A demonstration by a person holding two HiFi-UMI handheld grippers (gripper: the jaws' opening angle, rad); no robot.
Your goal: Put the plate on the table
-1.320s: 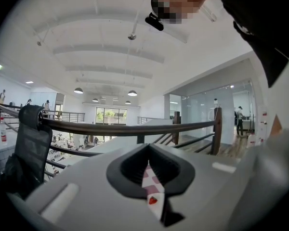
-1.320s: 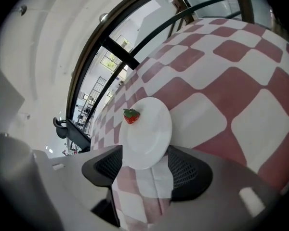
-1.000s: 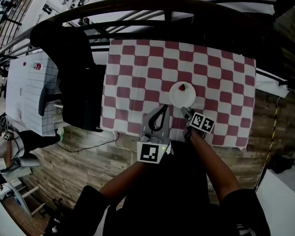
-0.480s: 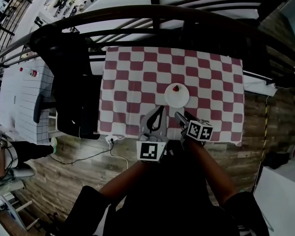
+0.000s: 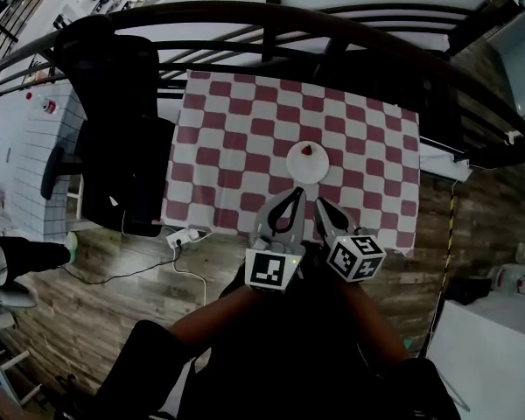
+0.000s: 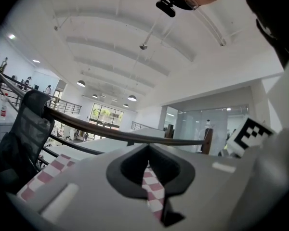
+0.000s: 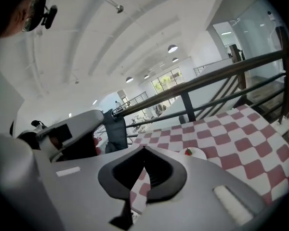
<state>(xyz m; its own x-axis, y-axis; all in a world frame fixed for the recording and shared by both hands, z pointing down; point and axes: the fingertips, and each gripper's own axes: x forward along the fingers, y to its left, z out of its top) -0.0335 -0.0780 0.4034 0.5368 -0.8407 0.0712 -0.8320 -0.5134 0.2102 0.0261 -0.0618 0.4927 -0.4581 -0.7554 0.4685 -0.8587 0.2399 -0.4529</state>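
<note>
A small white plate point(image 5: 308, 166) with a red strawberry point(image 5: 307, 150) on it rests on the red-and-white checked table point(image 5: 236, 138), near its front edge. Both grippers hang side by side in front of that edge, tips towards the plate and a short way from it. My left gripper point(image 5: 295, 192) is shut and holds nothing. My right gripper point(image 5: 318, 205) is also shut and empty. The right gripper view shows the plate point(image 7: 195, 153) and strawberry point(image 7: 188, 151) just past its closed jaws point(image 7: 144, 149). In the left gripper view, checked cloth shows through the shut jaws point(image 6: 148, 148).
A dark curved railing point(image 5: 245, 11) runs behind the table. A black office chair point(image 5: 114, 147) stands at the table's left. A power strip point(image 5: 182, 237) with a cable lies on the wooden floor below the table's left corner.
My right gripper has drawn back from the plate towards the person and its jaws have shut on nothing. The plate stays on the table. The left gripper has barely moved.
</note>
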